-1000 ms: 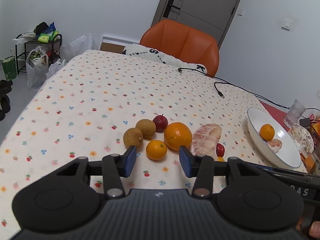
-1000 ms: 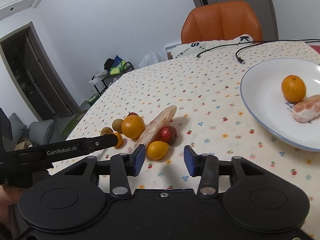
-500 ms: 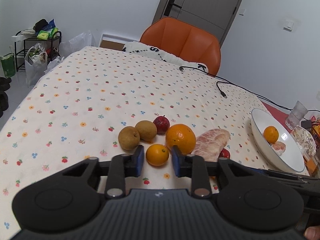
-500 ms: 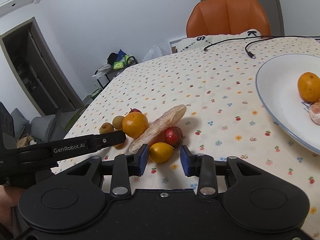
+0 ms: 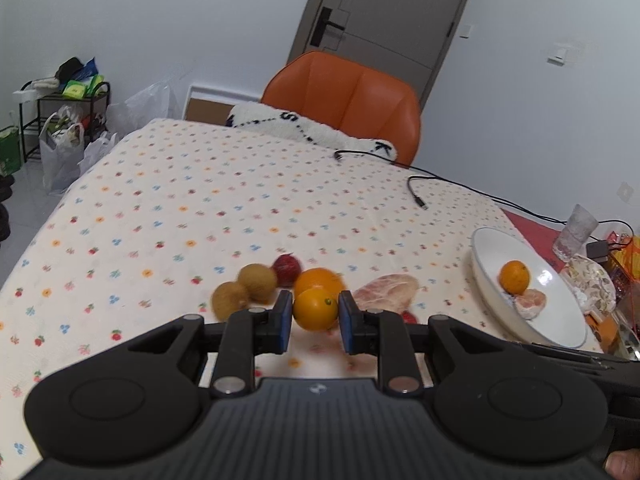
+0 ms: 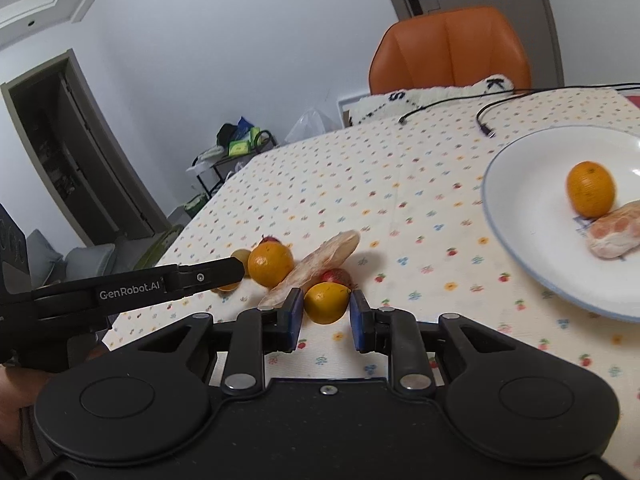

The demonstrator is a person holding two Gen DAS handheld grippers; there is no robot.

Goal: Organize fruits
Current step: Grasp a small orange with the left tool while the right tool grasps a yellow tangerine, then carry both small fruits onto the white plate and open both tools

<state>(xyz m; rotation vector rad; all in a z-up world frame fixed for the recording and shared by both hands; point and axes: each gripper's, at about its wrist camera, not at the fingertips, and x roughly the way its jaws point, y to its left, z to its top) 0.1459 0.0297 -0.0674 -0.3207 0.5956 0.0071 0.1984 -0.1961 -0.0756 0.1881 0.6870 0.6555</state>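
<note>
My left gripper (image 5: 315,307) is shut on a small orange (image 5: 315,312), which sits in front of a large orange (image 5: 320,278). Beside them lie two brown round fruits (image 5: 258,282), a red fruit (image 5: 287,268) and a peeled pomelo piece (image 5: 386,292). In the right wrist view my right gripper (image 6: 326,309) is shut on a yellow-orange fruit (image 6: 326,300) just in front of the pomelo piece (image 6: 316,268) and a second red fruit (image 6: 334,276). The white plate (image 6: 520,160) to the right holds an orange (image 6: 591,194) and a peeled segment (image 6: 616,236).
Black cables (image 5: 420,188) trail over the flowered tablecloth behind the fruit. A glass (image 5: 576,232) and small clutter stand past the plate (image 5: 484,256) at the right edge. An orange chair (image 5: 344,96) stands at the far side.
Both grippers moved forward over the fruit pile and their jaws narrowed, the left onto the small orange, the right onto the yellow-orange fruit.
</note>
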